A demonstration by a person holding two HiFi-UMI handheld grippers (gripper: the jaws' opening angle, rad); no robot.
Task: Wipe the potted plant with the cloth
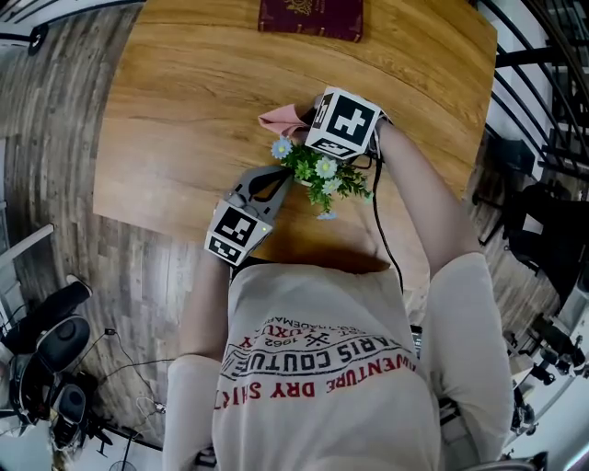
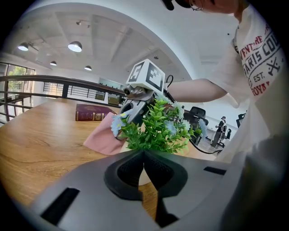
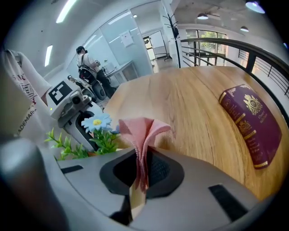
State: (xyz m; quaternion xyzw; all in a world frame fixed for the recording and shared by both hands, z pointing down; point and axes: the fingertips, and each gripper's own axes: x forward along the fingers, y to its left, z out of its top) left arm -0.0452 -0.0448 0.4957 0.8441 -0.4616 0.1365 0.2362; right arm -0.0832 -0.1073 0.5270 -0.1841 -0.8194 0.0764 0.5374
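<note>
Step in hand, as I read it: bringing the cloth (image 3: 142, 128) to the potted plant (image 1: 324, 175) to wipe it. The right gripper (image 3: 141, 157) has its jaws clamped on the cloth, which is pinched low so a pleated fan sticks up past the tips. The left gripper (image 2: 143, 155) has its jaws fully together, tips right at the pale pot (image 2: 145, 176) under the foliage; I can't tell if it nips the rim or only braces it. The plant sits centre of the head view, between the two grippers on the wooden table (image 1: 184, 110), with the cloth just upper left of it. To do it well, lead with the loose fan of cloth and not the hard jaw tips, make light strokes from stem outward, keep the left gripper steady so the pot doesn't tip or slide, and keep the grip low so the cloth doesn't slip out. Materials: the cloth is pink, thin and soft, folds easily. The leaves are small, bright green and dense, look springy, likely plastic. The flower (image 3: 96, 122) is pale blue with a yellow centre, daisy-shaped, with flimsy petals that could bend or snag. The table is smooth, light-grained and round-edged. The book (image 1: 310, 17), maroon and hard-covered, lies at the top edge, well apart.
</note>
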